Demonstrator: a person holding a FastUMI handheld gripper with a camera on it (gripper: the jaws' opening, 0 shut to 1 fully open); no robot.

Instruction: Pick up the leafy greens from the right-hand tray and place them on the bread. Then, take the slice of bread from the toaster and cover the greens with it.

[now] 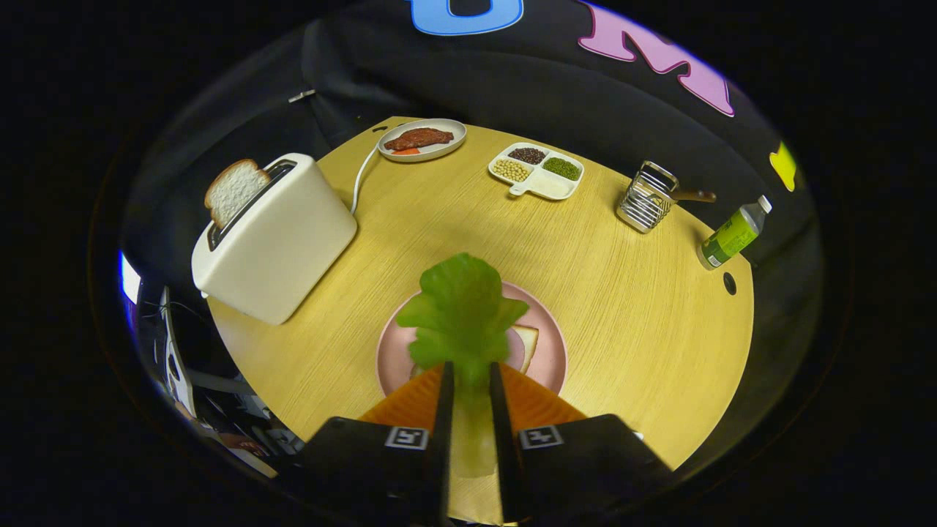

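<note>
Greens [461, 311] pinched by the stalk between the two fingers of the tongs [468, 380], both fingers pressing on it; the leaf fans out just ahead of the tips and hangs over the pink plate [545, 359]. Plate sits on the round wooden worktop [622, 293] directly beyond the fingers. Bread [525, 344] on the plate mostly hidden behind the leaf, one pale corner with crust showing to the right of it; whether leaf touches bread cannot be told. Lower stalk blurred between the fingers. Toaster [274, 238] stands left of the plate, well apart, tilted by the lens, a slice [234, 190] sticking up from its slot, lower half hidden inside. Cord [360, 176] runs from the toaster toward the far edge, its end lost from sight. Far side: oval dish [446, 143] with a brown piece and something orange, too small to identify; divided tray [553, 187] with three fillings, pale, dark and green; wire rack [644, 199] with a wooden handle poking out; bottle [732, 234] with green label at the right rim, near a small hole in the worktop.
</note>
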